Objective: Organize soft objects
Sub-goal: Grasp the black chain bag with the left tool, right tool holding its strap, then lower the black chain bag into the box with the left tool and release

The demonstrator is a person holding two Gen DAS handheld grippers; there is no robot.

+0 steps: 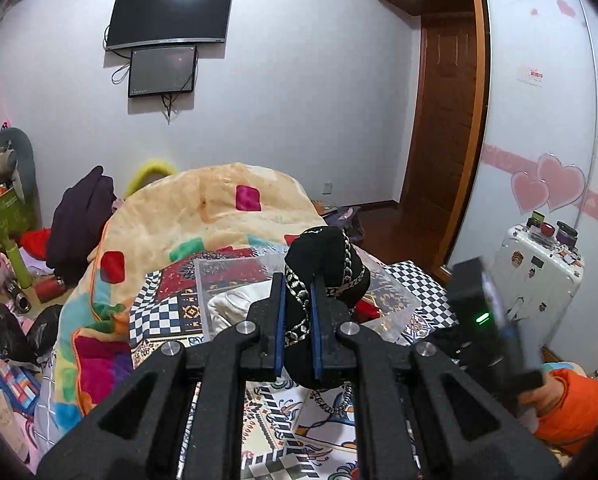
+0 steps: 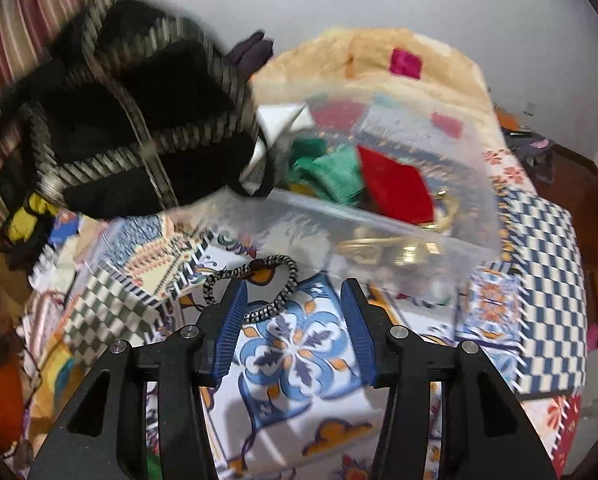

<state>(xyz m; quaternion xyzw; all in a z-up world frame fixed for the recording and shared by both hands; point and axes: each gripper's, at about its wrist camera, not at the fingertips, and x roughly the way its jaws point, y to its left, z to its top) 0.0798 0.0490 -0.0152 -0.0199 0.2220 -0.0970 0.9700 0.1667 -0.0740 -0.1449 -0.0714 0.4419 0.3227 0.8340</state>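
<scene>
My left gripper is shut on a black fabric piece with silver-patterned trim, held above the bed just in front of a clear plastic box. In the right wrist view the same black piece hangs at upper left, over the box's left end. The clear box holds a white item, green cloth and red cloth. My right gripper is open and empty, low over the patterned bedspread. A black-and-white braided cord lies just beyond its left finger.
A peach quilt with coloured squares is heaped behind the box. A white suitcase stands right of the bed. Dark clothes and clutter lie on the left. My right gripper's body shows at right.
</scene>
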